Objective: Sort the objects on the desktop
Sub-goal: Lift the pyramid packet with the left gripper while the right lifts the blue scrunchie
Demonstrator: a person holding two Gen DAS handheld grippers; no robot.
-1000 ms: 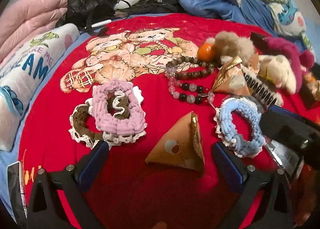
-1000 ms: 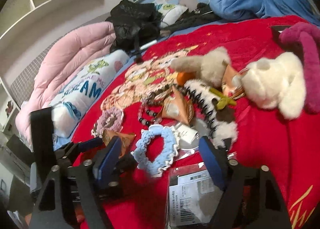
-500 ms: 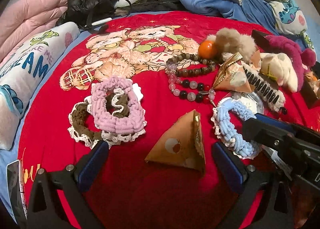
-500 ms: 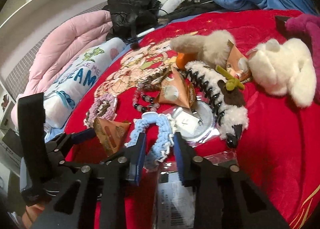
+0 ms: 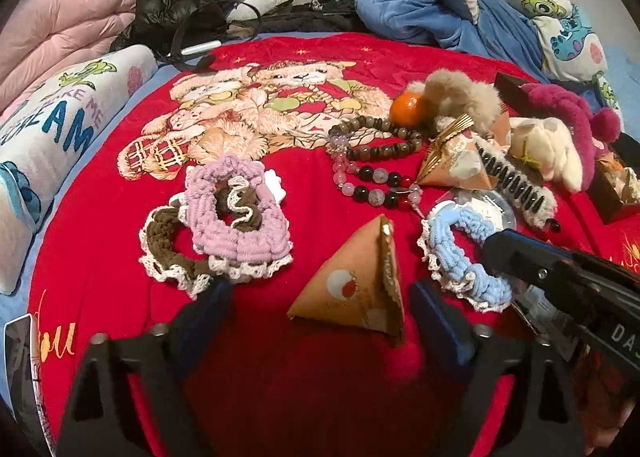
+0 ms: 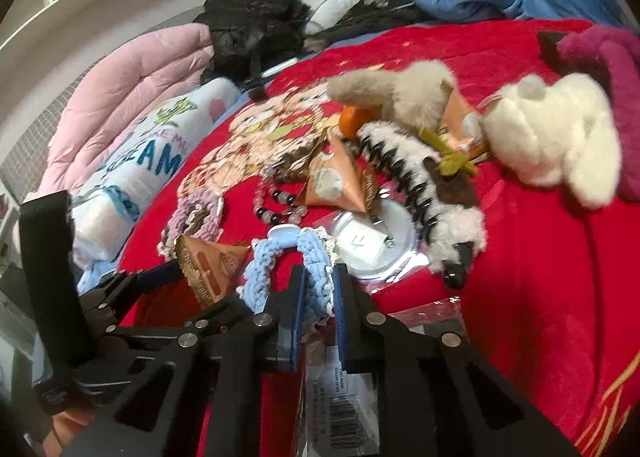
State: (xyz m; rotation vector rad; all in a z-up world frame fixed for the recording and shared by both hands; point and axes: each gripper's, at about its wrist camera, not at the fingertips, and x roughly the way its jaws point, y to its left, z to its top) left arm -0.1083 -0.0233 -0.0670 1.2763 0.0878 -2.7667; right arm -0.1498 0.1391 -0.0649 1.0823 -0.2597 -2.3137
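My right gripper [image 6: 318, 297] is clenched on the blue scrunchie [image 6: 288, 257]; my left gripper [image 5: 320, 309] gapes wide, seemingly around the paper pyramid [image 5: 356, 285].

- We find the packet [image 5: 356, 285] nearest, scrunchie pile [image 5: 224, 225] to its left, lone scrunchie [image 5: 460, 257] to its right.
- Beyond it lie our beads [image 5: 376, 161], with the plush toys [image 5: 548, 145] far right.
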